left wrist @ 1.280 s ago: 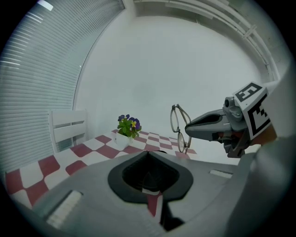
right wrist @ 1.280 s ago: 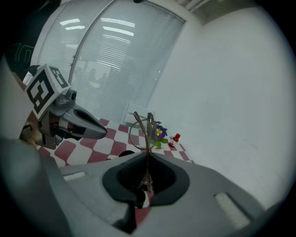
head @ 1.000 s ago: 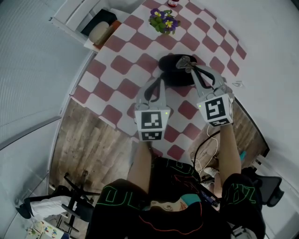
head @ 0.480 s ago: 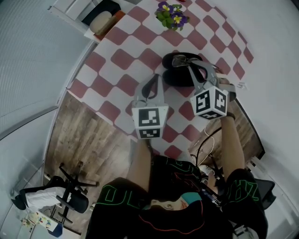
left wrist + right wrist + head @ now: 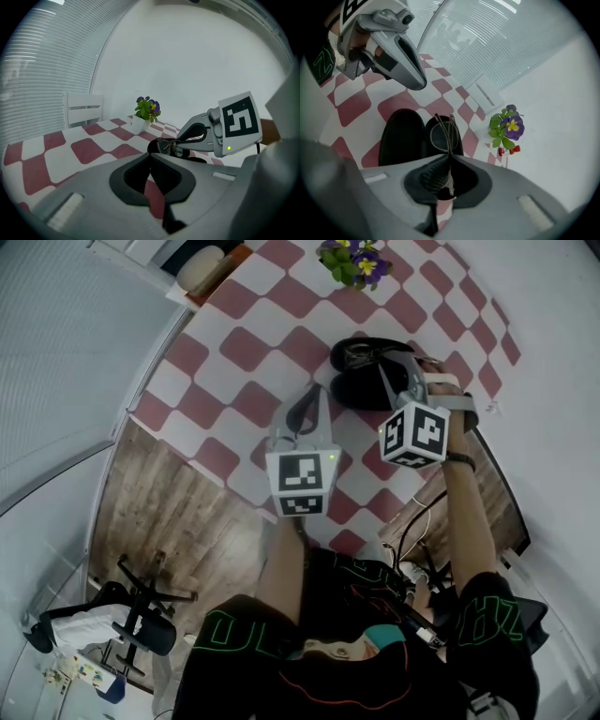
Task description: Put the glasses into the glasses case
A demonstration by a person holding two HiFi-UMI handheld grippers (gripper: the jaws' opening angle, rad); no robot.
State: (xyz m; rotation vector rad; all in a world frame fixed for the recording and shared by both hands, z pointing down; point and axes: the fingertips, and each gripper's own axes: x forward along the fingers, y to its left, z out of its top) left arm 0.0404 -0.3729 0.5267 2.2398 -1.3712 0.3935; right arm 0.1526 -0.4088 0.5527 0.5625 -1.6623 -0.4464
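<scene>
no legible text, numbers or brands anywhere

In the head view the right claw [image 5: 377,360] covers much of the glasses [image 5: 359,354], and the top edge cuts off the flowers [image 5: 354,259]. The red thing [image 5: 507,150] beside them is too small to identify. In its own view the left claw [image 5: 150,158] hides most of the case [image 5: 154,146].
</scene>
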